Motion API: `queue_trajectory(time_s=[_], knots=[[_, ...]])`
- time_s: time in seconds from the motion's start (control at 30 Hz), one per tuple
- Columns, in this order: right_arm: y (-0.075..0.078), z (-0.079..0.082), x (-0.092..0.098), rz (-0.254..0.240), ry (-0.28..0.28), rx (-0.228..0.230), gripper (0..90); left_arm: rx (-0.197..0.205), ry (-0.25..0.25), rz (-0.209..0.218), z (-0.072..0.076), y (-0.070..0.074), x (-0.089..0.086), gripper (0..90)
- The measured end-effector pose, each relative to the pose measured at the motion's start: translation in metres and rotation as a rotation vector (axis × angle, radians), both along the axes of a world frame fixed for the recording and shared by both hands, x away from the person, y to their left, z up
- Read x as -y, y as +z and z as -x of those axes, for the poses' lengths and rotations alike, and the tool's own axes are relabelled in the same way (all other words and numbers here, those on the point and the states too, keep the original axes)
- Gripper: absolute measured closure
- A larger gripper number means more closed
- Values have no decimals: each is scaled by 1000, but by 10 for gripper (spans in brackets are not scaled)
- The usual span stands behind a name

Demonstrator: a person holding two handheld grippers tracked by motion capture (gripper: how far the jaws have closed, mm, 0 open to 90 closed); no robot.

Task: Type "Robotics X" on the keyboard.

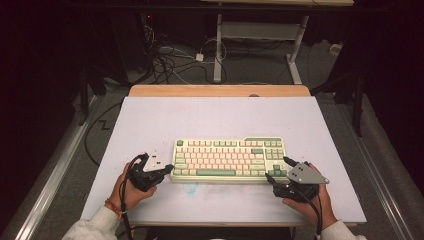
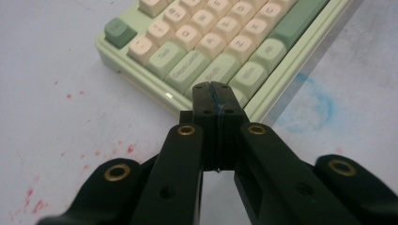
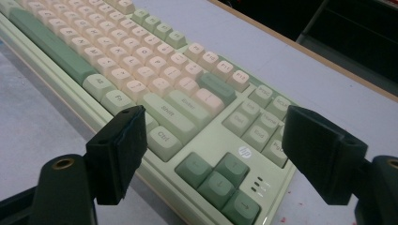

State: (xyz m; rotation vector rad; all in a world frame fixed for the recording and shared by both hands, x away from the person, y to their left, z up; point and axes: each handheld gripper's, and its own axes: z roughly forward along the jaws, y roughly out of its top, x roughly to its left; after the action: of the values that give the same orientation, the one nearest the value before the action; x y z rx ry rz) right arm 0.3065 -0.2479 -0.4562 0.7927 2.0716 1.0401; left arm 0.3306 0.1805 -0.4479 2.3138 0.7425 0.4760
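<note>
A pale green keyboard (image 1: 227, 160) with cream and green keys lies across the near middle of the white table top. My left gripper (image 1: 169, 167) is at its near left corner, and my right gripper (image 1: 276, 168) at its near right corner. In the left gripper view the jaws (image 2: 216, 89) are pressed flat together with nothing between them, their tip just in front of the keyboard's (image 2: 202, 42) bottom-left keys. In the right gripper view the jaws (image 3: 213, 117) stand wide apart, either side of the keyboard's (image 3: 141, 70) arrow-key corner, touching nothing.
A small white and black object (image 1: 154, 160) lies left of the keyboard by my left hand. Red specks (image 2: 42, 204) and a blue smudge (image 2: 319, 103) mark the table top (image 1: 215, 115). A wooden edge (image 1: 220, 90) runs along the far side, with cables (image 1: 170, 60) on the floor beyond.
</note>
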Motion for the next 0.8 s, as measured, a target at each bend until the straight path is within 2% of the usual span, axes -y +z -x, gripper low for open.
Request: queue_trajectory(time_s=[0.3, 0.47, 0.53, 0.67, 0.8], knots=[[-3, -1, -4, 13, 16, -16, 231, -30, -63, 15, -21, 8, 33, 879], [-3, -1, -4, 20, 21, -14, 249, -23, -91, 4, -31, 12, 47, 879], [-3, -1, -4, 18, 23, -14, 249, -30, -95, 19, -36, 12, 53, 879], [-4, -1, -4, 22, 24, -12, 248, -23, -111, 19, -44, 14, 65, 878], [-5, -3, -5, 29, 29, -20, 246, -23, -130, -1, -51, 14, 77, 878]])
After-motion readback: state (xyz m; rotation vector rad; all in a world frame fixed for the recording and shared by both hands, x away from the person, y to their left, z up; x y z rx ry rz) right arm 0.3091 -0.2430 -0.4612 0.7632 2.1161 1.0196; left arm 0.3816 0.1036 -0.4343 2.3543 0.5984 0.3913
